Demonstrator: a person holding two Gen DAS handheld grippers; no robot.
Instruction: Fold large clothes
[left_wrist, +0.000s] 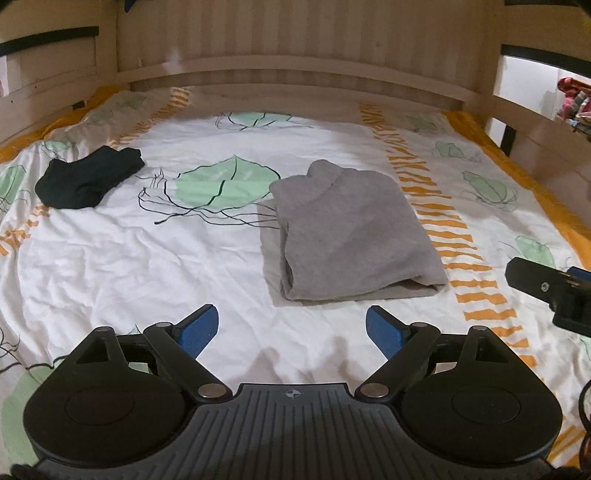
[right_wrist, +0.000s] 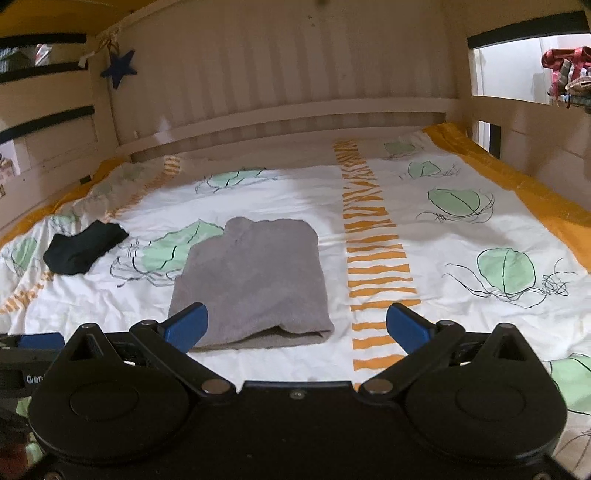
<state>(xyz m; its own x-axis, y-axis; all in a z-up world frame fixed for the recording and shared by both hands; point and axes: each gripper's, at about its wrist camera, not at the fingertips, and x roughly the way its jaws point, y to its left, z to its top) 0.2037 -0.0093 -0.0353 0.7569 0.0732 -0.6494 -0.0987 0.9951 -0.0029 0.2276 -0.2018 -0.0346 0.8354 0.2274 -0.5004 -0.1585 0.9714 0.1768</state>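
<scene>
Grey garment (left_wrist: 351, 229) lies folded into a compact rectangle on the bed sheet (left_wrist: 147, 258), roughly mid-bed, beside the orange striped band (left_wrist: 436, 206) of the print. Thin lighter layer sticks out under its near and left edges.

Left gripper (left_wrist: 291, 328): fingers (left_wrist: 199, 328) spread wide, holding nothing, hovering over bare sheet just short of the garment's near edge. No contact.

Right gripper (right_wrist: 297, 326): fingers (right_wrist: 408, 326) also wide apart, nothing held. In the right wrist view the left blue pad overlaps the garment's near-left corner; can't tell if it touches the cloth.

Black garment (left_wrist: 88, 177), bunched, sits well apart at the far left of the bed. Wooden slatted headboard (left_wrist: 295, 48) behind. Dark blue star (right_wrist: 119, 68) hangs at the left post. Right gripper's body also shows at the right edge of the left wrist view.
</scene>
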